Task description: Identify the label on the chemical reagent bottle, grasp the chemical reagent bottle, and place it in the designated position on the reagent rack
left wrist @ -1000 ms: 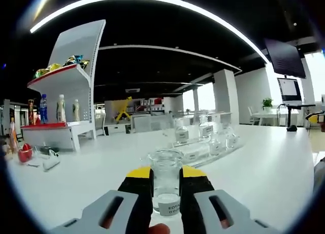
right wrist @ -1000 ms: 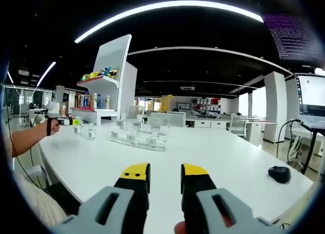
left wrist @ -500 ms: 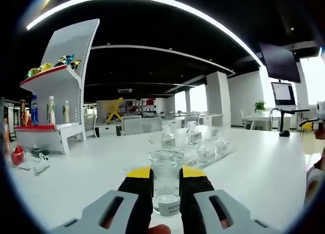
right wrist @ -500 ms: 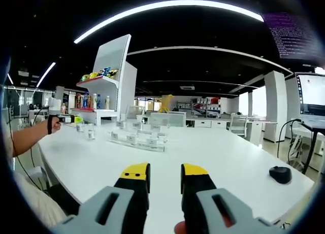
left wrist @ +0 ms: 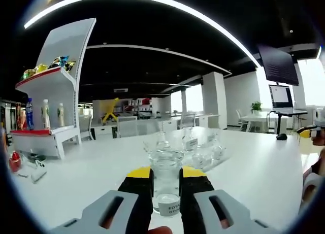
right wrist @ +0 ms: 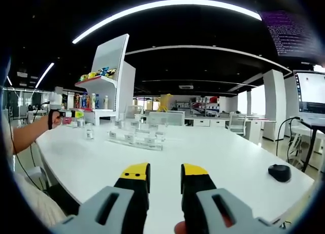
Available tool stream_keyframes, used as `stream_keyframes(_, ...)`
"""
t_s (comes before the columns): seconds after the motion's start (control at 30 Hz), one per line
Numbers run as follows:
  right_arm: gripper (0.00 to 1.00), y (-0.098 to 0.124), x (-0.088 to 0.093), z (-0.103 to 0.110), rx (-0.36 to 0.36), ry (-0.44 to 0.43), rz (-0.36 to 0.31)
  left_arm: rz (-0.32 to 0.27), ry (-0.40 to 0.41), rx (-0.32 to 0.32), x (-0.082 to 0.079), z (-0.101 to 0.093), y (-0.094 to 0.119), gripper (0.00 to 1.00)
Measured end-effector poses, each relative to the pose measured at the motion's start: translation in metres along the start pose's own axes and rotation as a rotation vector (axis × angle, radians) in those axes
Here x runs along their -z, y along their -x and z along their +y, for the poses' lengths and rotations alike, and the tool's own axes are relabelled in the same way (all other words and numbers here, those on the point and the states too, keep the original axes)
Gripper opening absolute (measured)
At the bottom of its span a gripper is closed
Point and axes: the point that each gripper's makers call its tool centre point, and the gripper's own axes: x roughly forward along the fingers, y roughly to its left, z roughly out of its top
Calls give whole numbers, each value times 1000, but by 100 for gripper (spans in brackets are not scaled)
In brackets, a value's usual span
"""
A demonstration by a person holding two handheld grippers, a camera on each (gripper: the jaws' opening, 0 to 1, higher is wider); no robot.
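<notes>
Left tongs [left wrist: 166, 180] clamp the reagent bottle [left wrist: 166, 186] between both jaws.

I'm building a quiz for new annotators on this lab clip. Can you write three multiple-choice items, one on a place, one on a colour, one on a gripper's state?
1. Where is the reagent bottle?
A. between the left gripper's jaws
B. on the shelf unit
C. beside the computer mouse

2. What colour are the tips of the right gripper?
A. red
B. yellow
C. green

3. What state is the right gripper in?
A. shut on a bottle
B. shut on the mouse
C. open, holding nothing

Answers:
1 A: in the left gripper view the left gripper clamps the glass bottle on both sides.
2 B: yellow caps top its black jaws.
3 C: bare white table shows through the gap between its jaws.
</notes>
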Motion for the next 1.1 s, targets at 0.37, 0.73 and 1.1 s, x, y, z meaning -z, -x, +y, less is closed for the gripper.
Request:
stream_keyframes(0.37,24,-2,0,-7,9,0,3,-18,40,71,-25,-4,-21,18)
stream_keyframes(0.73,24,-8,5,-5,1,-1,15,-30,50,122,-49,-23,-46,18)
stream_keyframes(1.1,24,-10,10,-9,6,-8,25,-41,69,174,-68,-46,-79,18)
